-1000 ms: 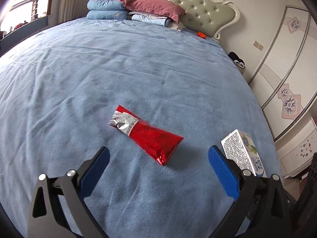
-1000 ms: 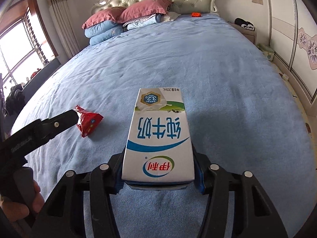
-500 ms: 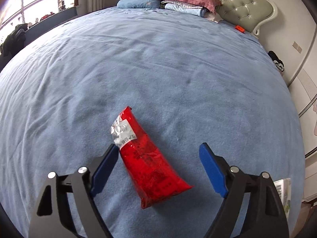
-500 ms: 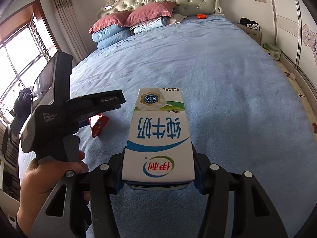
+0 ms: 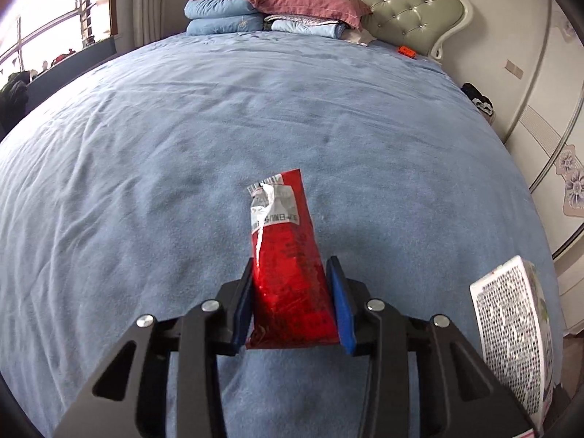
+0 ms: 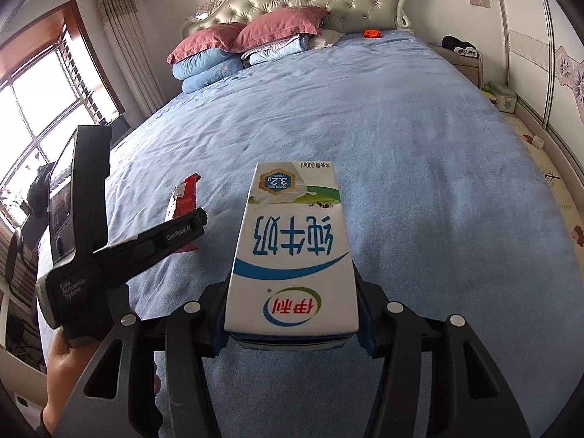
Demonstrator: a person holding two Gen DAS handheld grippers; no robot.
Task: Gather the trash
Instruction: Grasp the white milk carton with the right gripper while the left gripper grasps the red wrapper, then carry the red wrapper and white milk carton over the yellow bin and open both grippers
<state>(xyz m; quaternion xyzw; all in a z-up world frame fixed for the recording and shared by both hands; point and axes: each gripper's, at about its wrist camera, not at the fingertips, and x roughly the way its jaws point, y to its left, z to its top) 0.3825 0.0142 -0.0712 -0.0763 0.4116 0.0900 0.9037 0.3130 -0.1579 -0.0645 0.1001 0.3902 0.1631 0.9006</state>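
A red snack wrapper (image 5: 288,252) with a torn white label lies on the blue bedspread (image 5: 182,146). My left gripper (image 5: 292,277) is shut on its near end, blue pads pressing both sides. The wrapper also shows in the right wrist view (image 6: 184,200), partly behind the left gripper's body (image 6: 109,244). My right gripper (image 6: 292,314) is shut on a white and blue milk carton (image 6: 292,248) and holds it above the bed. The carton shows in the left wrist view (image 5: 511,335) at the lower right.
Pink and blue pillows (image 5: 262,11) are stacked at the tufted headboard (image 5: 401,3). A small orange object (image 5: 406,50) lies near the headboard. A wardrobe (image 5: 554,127) stands on the right, a window (image 6: 33,120) on the left. A nightstand (image 6: 463,62) stands beside the bed.
My left gripper moved onto the red wrapper and closed on it; a second ago it was open and short of it. My right gripper kept hold of the milk carton.
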